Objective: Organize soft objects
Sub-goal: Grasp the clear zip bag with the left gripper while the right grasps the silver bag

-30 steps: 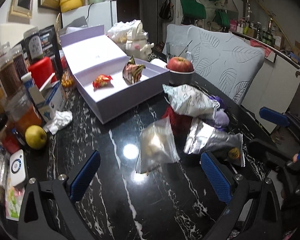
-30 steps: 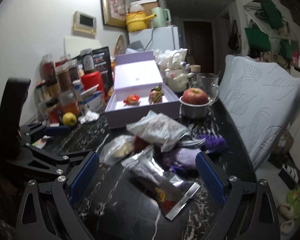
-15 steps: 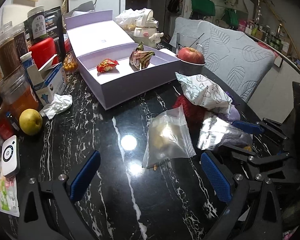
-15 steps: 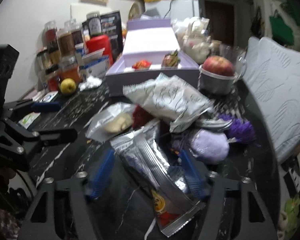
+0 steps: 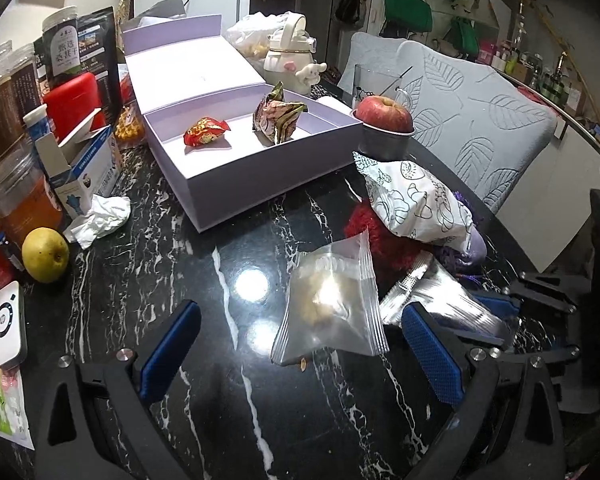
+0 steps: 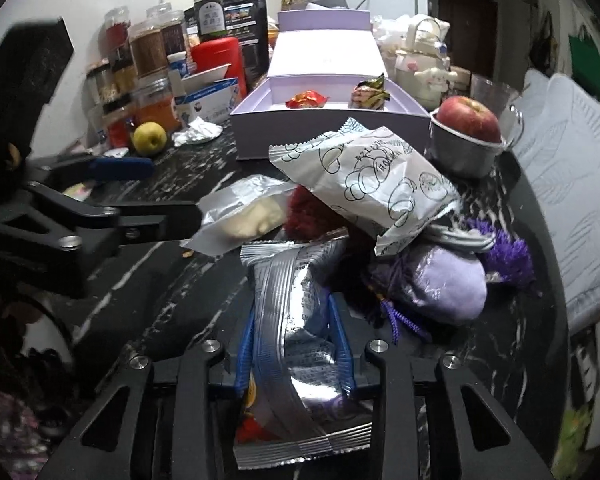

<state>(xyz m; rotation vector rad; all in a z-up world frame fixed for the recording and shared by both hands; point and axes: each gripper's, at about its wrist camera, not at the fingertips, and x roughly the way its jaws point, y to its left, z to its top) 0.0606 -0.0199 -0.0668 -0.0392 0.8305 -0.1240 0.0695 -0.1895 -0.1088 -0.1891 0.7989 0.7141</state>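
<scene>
My right gripper is shut on a silver foil packet, which also shows in the left wrist view. My left gripper is open around a clear zip bag with a pale lump inside, seen too in the right wrist view. A white printed packet lies on a red fuzzy thing and a purple plush. The open lilac box holds a red wrapper and a green-striped packet.
An apple in a metal cup stands right of the box. Jars, a red canister, a blue carton, crumpled tissue and a yellow pear crowd the left. A padded chair is beyond the table's right edge.
My right gripper moved forward onto the silver foil packet and closed on it. My left gripper edged closer to the clear zip bag, still open.
</scene>
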